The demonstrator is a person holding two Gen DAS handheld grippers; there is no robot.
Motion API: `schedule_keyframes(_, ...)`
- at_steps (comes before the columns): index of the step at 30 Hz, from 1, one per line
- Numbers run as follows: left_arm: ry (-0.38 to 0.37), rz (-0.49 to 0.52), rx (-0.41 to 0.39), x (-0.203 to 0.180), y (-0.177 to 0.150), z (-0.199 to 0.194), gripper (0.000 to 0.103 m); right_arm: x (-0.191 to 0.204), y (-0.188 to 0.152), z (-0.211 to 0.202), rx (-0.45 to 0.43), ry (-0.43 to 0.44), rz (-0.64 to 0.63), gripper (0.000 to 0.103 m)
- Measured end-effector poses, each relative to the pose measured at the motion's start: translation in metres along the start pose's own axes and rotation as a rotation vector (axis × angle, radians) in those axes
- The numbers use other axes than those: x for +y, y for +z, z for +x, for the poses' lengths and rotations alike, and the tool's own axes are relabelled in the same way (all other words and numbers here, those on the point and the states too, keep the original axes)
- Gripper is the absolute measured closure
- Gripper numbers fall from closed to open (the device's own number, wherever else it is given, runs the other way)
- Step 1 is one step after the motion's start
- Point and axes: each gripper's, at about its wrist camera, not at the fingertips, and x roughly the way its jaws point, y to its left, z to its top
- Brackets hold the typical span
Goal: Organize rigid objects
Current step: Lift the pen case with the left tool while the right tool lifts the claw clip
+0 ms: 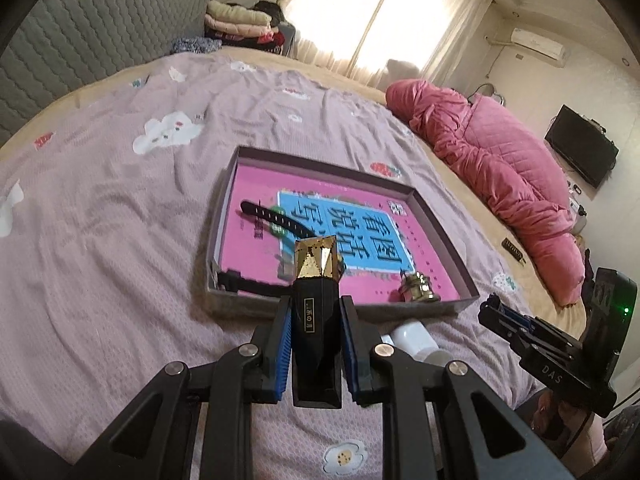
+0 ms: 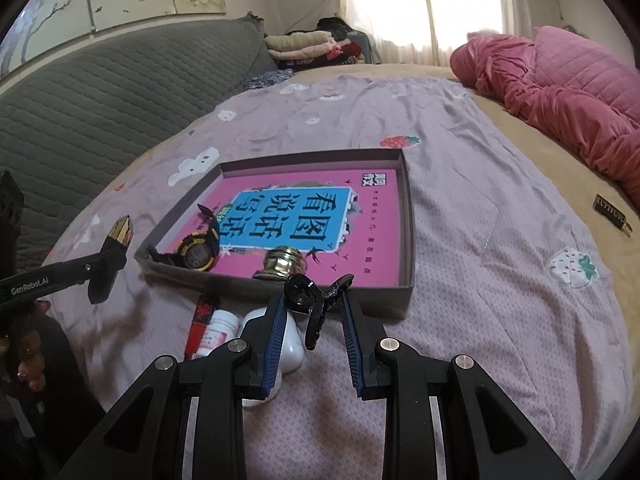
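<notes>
A shallow grey box [image 1: 436,216] [image 2: 408,216] lined with a pink and blue book cover lies on the bed. In it lie a black and yellow watch [image 1: 276,220] [image 2: 196,256] and a small brass object [image 1: 418,286] [image 2: 284,262]. My left gripper [image 1: 316,308] is shut on a black bottle with a gold faceted cap [image 1: 316,308] [image 2: 114,252], held just before the box's near edge. My right gripper [image 2: 314,300] is shut on a small black hair clip [image 2: 316,300], held above the box's near wall. The right gripper shows in the left wrist view [image 1: 492,304].
White bottles [image 2: 294,344] [image 1: 416,340] and a red and black strip [image 2: 202,320] lie on the lilac bedsheet [image 2: 500,300] before the box. A pink quilt [image 1: 492,168] is heaped at the right. A small dark tag [image 2: 612,214] lies on the tan sheet. A grey headboard [image 2: 100,112] stands at the left.
</notes>
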Motion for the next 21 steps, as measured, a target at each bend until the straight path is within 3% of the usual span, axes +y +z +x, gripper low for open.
schedule_keyframes(21, 0.006, 0.02, -0.036, 0.004, 0.013, 0.009, 0.081, 0.008, 0.012, 0.0, -0.05, -0.001, -0.044, 0.075)
